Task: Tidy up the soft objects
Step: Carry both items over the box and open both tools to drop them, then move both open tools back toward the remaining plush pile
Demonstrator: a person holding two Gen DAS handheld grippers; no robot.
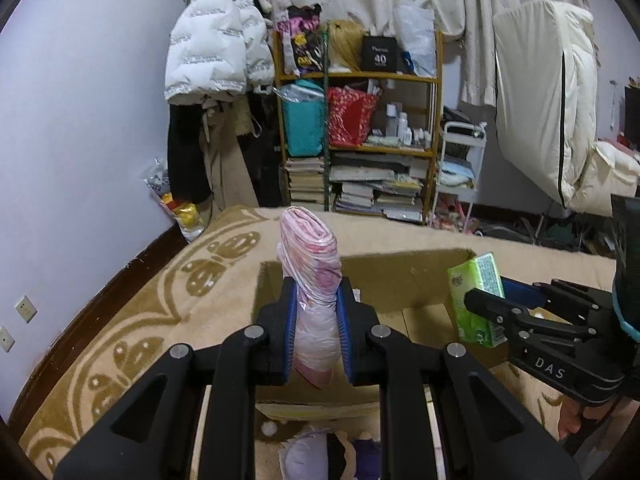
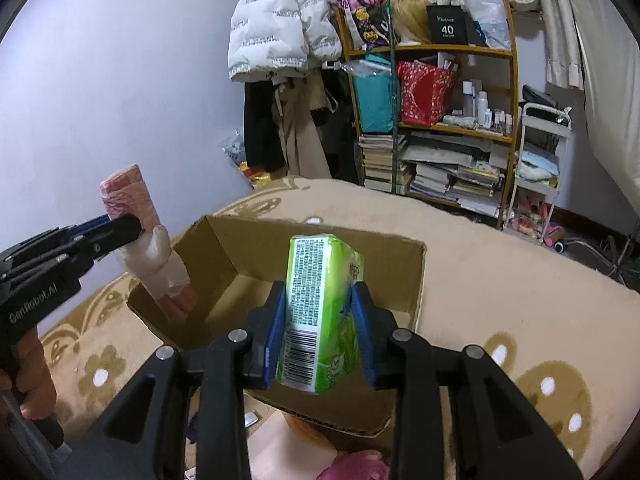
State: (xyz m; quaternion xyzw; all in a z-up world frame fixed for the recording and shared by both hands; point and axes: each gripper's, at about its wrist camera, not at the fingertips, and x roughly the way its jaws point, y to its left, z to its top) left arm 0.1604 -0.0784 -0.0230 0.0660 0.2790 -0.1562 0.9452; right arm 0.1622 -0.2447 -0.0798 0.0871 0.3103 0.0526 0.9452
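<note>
Left gripper [image 1: 316, 332] fingers pinch the pink wrapped roll [image 1: 310, 276] mid-length above the cardboard box [image 2: 320, 232]; right gripper [image 2: 320, 330] fingers pinch the green tissue pack [image 2: 320, 300]. Both appear light, compressible, film-slick: hold centrally.

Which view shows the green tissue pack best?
The right wrist view: the tissue pack fills the centre, clamped by the right gripper, with its barcode and printed label facing the camera. The left wrist view shows the pack only from the side, near the right edge, partly covered by a finger.
</note>
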